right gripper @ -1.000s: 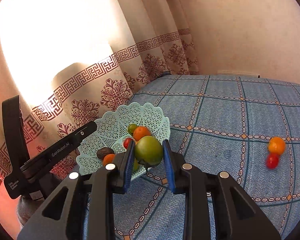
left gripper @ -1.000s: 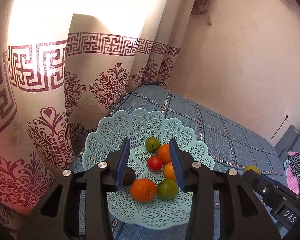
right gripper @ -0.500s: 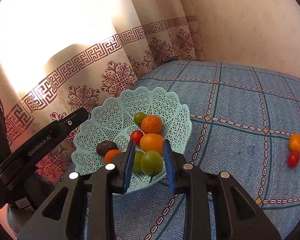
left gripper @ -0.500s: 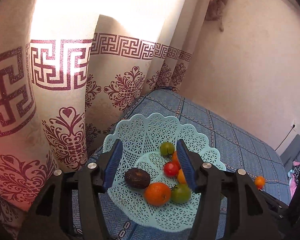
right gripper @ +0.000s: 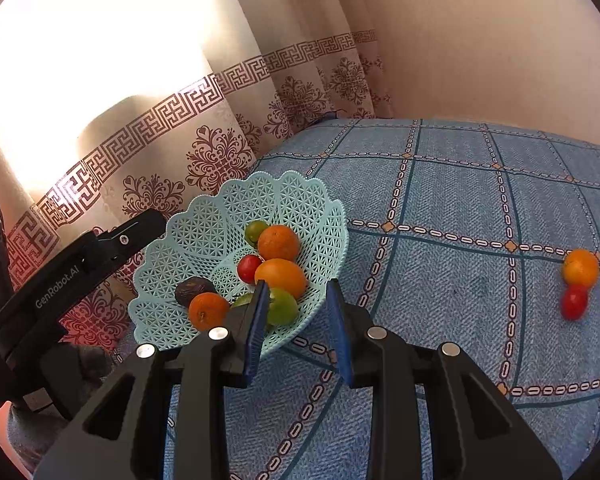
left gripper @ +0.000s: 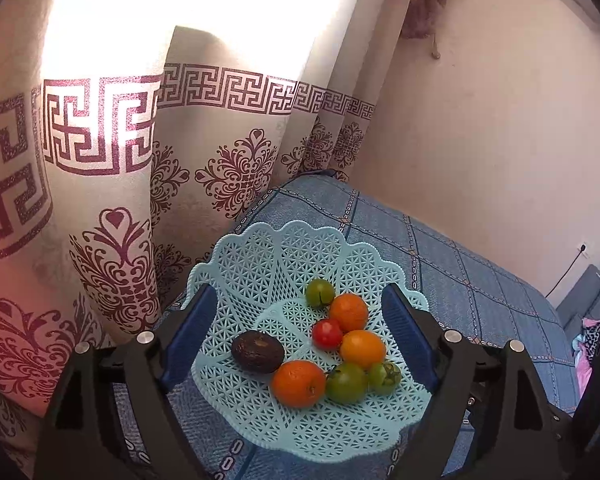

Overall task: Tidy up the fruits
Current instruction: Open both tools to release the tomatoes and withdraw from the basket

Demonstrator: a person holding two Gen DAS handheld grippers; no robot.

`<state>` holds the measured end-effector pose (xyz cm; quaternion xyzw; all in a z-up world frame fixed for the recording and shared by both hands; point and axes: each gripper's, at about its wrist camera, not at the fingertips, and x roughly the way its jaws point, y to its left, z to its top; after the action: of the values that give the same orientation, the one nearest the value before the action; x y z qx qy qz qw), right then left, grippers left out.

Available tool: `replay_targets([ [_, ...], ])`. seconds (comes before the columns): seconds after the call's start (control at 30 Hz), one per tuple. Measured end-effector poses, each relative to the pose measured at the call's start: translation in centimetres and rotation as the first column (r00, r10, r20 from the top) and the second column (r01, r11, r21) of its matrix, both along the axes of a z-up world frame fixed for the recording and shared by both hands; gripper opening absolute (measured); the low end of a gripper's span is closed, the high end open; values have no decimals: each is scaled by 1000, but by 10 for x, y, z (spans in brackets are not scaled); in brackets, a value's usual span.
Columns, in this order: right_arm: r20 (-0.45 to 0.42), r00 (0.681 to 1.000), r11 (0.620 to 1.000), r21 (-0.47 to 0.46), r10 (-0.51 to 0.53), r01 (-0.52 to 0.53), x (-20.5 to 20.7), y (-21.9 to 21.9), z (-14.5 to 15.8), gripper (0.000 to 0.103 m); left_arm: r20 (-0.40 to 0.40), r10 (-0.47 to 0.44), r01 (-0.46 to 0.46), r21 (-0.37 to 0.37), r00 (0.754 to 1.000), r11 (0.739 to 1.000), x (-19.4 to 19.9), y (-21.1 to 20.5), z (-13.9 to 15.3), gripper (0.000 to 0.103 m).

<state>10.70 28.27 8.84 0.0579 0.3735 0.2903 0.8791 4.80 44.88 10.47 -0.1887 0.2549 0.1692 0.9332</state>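
- Right gripper (right gripper: 295, 330): its blue-padded jaws are standing spread and holding nothing, hovering over the near rim of the basket (right gripper: 324, 220).
- Left gripper (left gripper: 300, 344): its jaws are standing wide apart and empty, framing the basket (left gripper: 259, 252) from either side without touching the fruit.
- Green tomato (right gripper: 281, 306): it is lying just inside the basket's near rim, directly ahead of the right gripper's left pad; a second green tomato (left gripper: 346, 382) is sitting beside it, touching it in the left wrist view.
- Basket contents: three orange fruits (left gripper: 297, 384) (left gripper: 362, 348) (left gripper: 348, 312), a red tomato (left gripper: 327, 334), a dark brown avocado-like fruit (left gripper: 257, 351) and a third green tomato (left gripper: 320, 292) at the far side are clustering on the basket floor.
- Basket position: the pale turquoise lattice basket is resting on the bed (right gripper: 460, 208) near its corner, just beside the curtain (right gripper: 219, 128).
- Loose fruit: an orange fruit (right gripper: 580, 267) and a red tomato (right gripper: 574, 302) are lying on the blue checked bed cover, touching each other, well apart from the basket toward the bed's right edge.
- Surroundings: the patterned curtain is hanging along the bed's left edge, and a plain wall (left gripper: 500, 140) is standing behind the bed.
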Motion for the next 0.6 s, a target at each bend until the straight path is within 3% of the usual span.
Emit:
replay_targets([
  [0.13, 7, 1000, 1000, 0, -23, 23, 0, -9, -1, 42, 2, -4, 4, 8, 1000, 1000, 1, -4, 0, 96],
  [0.3, 17, 999, 998, -17, -52, 52, 1, -23, -2, 42, -3, -14, 14, 12, 1000, 1000, 4, -9, -2, 98],
  [0.53, 3, 995, 995, -42, -96, 96, 3, -46, -11, 42, -8, -22, 23, 78, 1000, 997, 8, -24, 0, 100],
  [0.6, 0, 994, 993, -45, -112, 112, 3, -54, -15, 47, -8, -31, 31, 88, 999, 996, 9, -28, 0, 100],
])
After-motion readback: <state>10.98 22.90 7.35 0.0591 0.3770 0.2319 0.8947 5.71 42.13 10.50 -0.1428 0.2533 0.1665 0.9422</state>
